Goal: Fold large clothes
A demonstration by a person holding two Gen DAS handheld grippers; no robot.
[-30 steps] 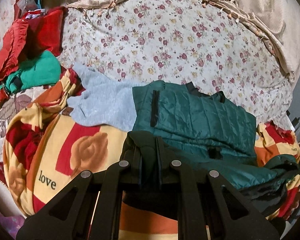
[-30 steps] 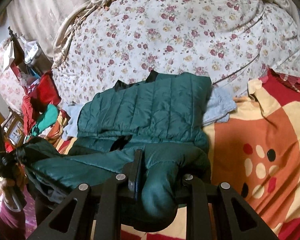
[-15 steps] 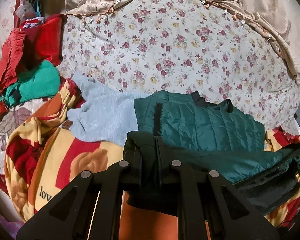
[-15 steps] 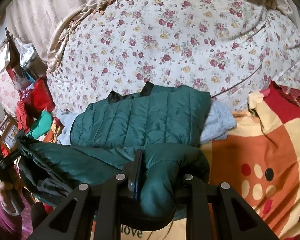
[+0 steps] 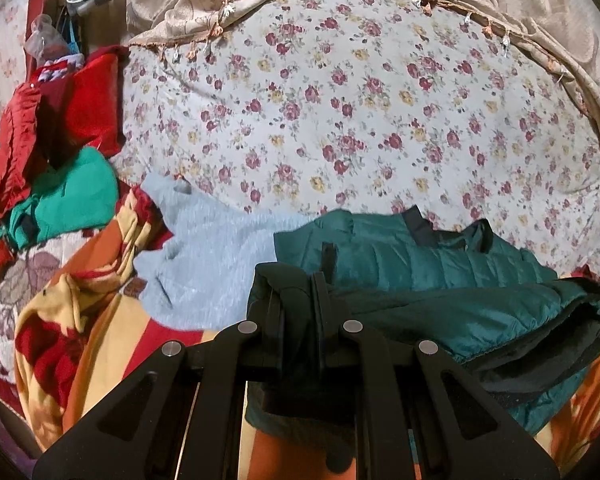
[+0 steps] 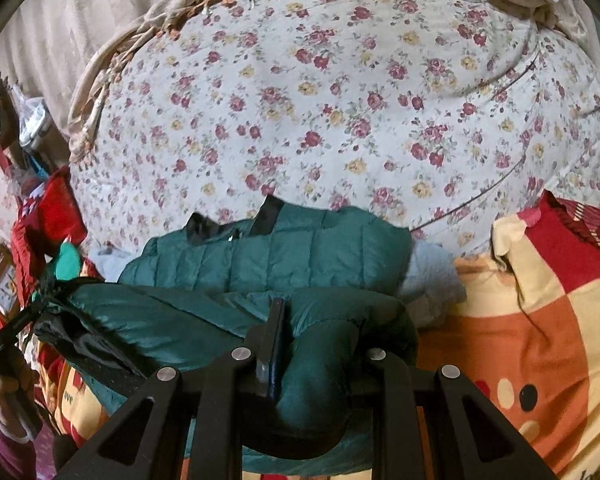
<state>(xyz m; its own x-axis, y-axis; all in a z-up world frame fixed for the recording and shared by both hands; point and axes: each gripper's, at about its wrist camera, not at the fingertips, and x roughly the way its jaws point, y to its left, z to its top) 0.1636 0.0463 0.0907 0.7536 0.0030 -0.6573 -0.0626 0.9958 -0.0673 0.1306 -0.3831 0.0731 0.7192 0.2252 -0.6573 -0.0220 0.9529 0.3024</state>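
Note:
A dark green quilted jacket (image 5: pixel 412 256) with a black lining lies on the bed, its near hem lifted and doubled over its far half. My left gripper (image 5: pixel 300 300) is shut on the hem's left corner, the dark fabric bunched over its fingers. My right gripper (image 6: pixel 320 328) is shut on the jacket (image 6: pixel 268 256) at the hem's right corner, a puffy green fold bulging between its fingers. The held edge stretches between both grippers above the blanket. In the right wrist view, the left gripper and a hand (image 6: pixel 4 388) show at the far left.
A pale blue-grey sweater (image 5: pixel 212 256) lies under the jacket's left side. An orange, red and yellow blanket (image 6: pixel 540 320) covers the near bed, a floral quilt (image 5: pixel 340 112) the far part. Red and bright green clothes (image 5: pixel 60 200) pile at the left.
Both grippers have carried the held hem forward toward the floral quilt. More of the jacket's far half is now covered by the fold, and less blanket shows in front.

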